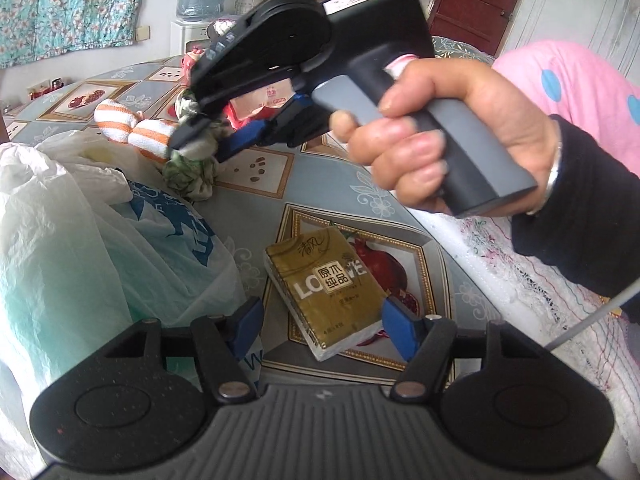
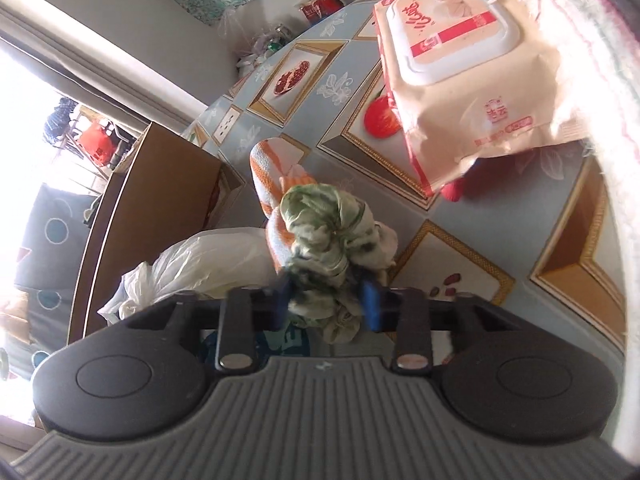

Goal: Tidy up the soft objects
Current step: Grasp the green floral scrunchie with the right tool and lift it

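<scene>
**Green cloth pinched in my right fingers, above the table**

The crumpled green-and-white cloth sits squeezed between my right gripper's blue pads, bunched up and spilling out above and below them. From my left wrist view the same cloth hangs from the right gripper, lifted off the patterned tablecloth. The person's right hand wraps the grey handle.

Just behind the cloth lies an orange-and-white striped towel, rolled and resting on the table. Near it is a white plastic bag, and beyond, a pink pack of wet wipes lies further back on the tablecloth.

My left gripper holds nothing; its blue pads stand wide apart, hovering over a gold tissue pack lying flat on the tablecloth. To its left, the plastic bags are heaped.
</scene>
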`<state>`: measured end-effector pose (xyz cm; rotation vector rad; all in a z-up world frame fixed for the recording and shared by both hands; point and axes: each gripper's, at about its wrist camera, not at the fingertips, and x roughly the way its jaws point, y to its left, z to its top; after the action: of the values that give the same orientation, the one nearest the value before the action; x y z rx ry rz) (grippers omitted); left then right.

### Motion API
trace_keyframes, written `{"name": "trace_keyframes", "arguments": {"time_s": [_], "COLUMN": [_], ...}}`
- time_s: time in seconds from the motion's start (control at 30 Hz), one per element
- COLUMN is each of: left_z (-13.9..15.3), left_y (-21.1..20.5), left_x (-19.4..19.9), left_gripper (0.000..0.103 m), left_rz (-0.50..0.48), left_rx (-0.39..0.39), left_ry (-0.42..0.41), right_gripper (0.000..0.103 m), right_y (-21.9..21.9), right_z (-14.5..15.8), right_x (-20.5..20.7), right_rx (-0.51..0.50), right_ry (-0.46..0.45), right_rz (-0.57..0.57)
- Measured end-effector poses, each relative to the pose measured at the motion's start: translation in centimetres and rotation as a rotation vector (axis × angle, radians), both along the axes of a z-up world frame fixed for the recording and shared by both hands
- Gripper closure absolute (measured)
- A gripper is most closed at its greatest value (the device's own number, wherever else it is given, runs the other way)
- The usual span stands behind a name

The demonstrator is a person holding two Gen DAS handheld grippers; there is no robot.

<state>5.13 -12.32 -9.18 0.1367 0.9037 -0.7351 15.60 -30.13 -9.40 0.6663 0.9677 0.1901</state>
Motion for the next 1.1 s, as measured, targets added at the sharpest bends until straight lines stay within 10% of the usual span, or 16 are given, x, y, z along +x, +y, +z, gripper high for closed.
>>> {"name": "trace_keyframes", "arguments": {"time_s": [0.5,0.87,1.1], "left_z": [0.2,-0.4,-0.6], "left_y": [-0.2,-1.9,-2.3], "left_x": [-0.6,-1.2,-0.5], "left_gripper": [0.032,0.031,0.033], "left_rz": [0.003,0.053,0.098], "left_rx": [-0.002,0.028,0.012], "left_ry": [-0.013,-0.043,-0.021], "right_gripper": [0.091,0.086,0.068], "right_y": [-3.8,-1.6,-1.5], "right_z": [8.0,1.7,4.5], "right_x": [-13.4,-16.0,-15.8], "right_rx": [-0.127,-0.152,-0.23], "right_ry": [-0.068,0.119,0.056], "right_rz": [-0.05,-0.014,-0.008]}}
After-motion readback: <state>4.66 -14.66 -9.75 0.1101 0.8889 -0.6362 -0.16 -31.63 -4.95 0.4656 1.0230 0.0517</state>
